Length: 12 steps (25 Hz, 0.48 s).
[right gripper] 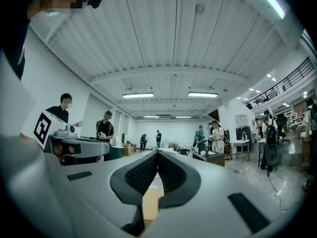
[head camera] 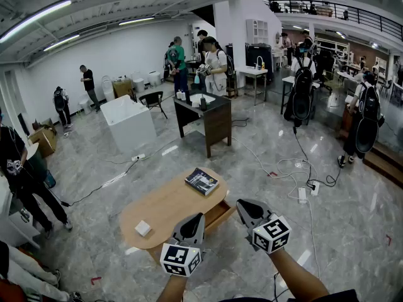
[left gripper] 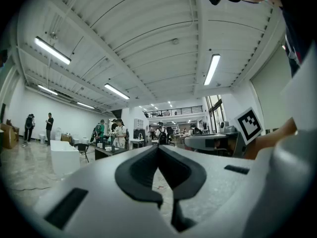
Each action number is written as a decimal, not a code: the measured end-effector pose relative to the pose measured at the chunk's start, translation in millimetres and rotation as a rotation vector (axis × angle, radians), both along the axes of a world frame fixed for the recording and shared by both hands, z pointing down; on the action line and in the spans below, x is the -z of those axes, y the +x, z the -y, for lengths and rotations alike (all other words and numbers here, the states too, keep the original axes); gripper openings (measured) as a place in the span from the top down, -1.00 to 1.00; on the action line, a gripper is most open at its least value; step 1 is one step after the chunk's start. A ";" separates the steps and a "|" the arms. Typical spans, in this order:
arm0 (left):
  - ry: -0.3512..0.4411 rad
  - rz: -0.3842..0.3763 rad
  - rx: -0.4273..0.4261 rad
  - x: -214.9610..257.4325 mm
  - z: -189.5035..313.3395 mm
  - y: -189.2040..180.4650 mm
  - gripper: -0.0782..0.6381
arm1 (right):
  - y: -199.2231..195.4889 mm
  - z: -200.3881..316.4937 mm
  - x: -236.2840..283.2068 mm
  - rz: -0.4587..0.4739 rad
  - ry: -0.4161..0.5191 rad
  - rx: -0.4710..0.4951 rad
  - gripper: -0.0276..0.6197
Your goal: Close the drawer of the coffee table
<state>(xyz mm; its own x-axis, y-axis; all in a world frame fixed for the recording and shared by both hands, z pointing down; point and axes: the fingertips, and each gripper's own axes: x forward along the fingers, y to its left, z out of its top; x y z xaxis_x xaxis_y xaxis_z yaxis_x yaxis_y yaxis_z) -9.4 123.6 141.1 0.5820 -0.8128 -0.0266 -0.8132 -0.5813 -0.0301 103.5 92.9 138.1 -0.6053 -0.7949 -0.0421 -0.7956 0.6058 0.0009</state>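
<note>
Both jaw pairs pressed together, empty | left gripper (head camera: 198,218) and right gripper (head camera: 241,204) hung above drawer (head camera: 218,213) | drawer stood open on table (head camera: 165,205) | book (head camera: 201,181) on top

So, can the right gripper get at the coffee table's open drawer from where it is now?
Probably yes. The right gripper, jaws shut, hangs just beside the open drawer, with nothing between them. The left gripper sits to the drawer's left, clear of that path.
</note>
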 end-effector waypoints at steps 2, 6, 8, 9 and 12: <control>0.004 0.018 0.005 -0.7 -1.4 0.2 0.78 | 1.1 -1.0 1.5 0.008 0.001 -0.002 0.88; -0.001 0.012 0.014 -1.7 -2.0 -1.4 0.78 | 1.7 -1.8 1.9 0.015 0.000 -0.002 0.88; -0.004 0.005 0.016 -3.7 -1.8 -1.6 0.78 | 1.7 -1.2 -0.6 0.018 -0.003 -0.002 0.88; -0.007 -0.003 0.015 -5.5 -1.7 -1.1 0.78 | 2.2 -0.9 -2.6 0.020 -0.004 -0.003 0.88; -0.015 -0.017 0.014 -9.0 -1.7 1.0 0.78 | 4.6 -0.3 -5.2 0.028 -0.005 -0.005 0.88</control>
